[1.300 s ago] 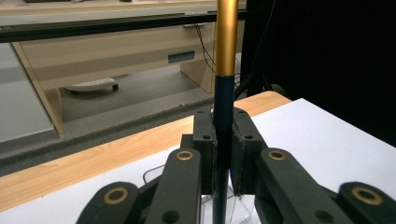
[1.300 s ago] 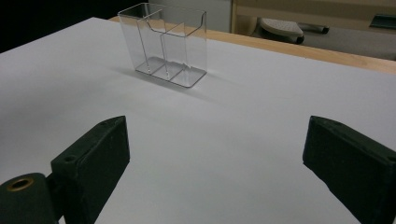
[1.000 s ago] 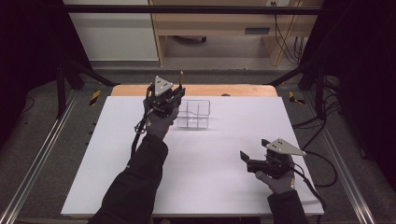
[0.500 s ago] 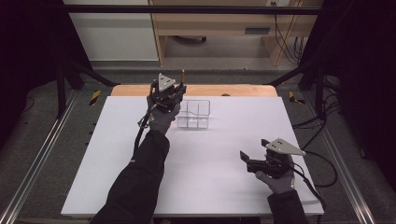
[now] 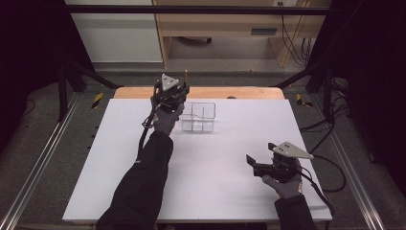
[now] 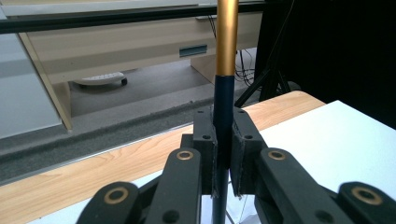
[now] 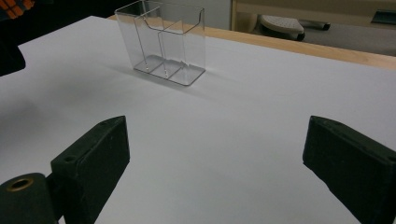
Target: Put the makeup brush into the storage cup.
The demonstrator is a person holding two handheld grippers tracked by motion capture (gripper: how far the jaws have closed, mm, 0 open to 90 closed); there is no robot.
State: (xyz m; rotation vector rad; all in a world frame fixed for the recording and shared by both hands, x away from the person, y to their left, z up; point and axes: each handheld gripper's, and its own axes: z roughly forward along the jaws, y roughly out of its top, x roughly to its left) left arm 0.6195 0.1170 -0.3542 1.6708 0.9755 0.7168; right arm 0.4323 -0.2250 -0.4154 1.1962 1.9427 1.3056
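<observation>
here, one pen point(image 6: 226, 70), one clear holder point(image 5: 198, 117), two compartments.

I worked in a lab, white table point(image 5: 215, 191) inside a black frame point(image 5: 191, 9), cables point(image 5: 292, 33) trailing, wooden desk point(image 5: 230, 24) behind.

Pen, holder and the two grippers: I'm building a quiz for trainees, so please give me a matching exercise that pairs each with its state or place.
Things:
1. pen
2. clear holder
3. left gripper
4. right gripper

States:
A. open, with nothing between its jaws, above the white table
B. stands empty at the far part of the table
C. held upright, gold upper part and dark lower part
D. shut on a thin shaft

Pairs: 1-C, 2-B, 3-D, 4-A
</observation>
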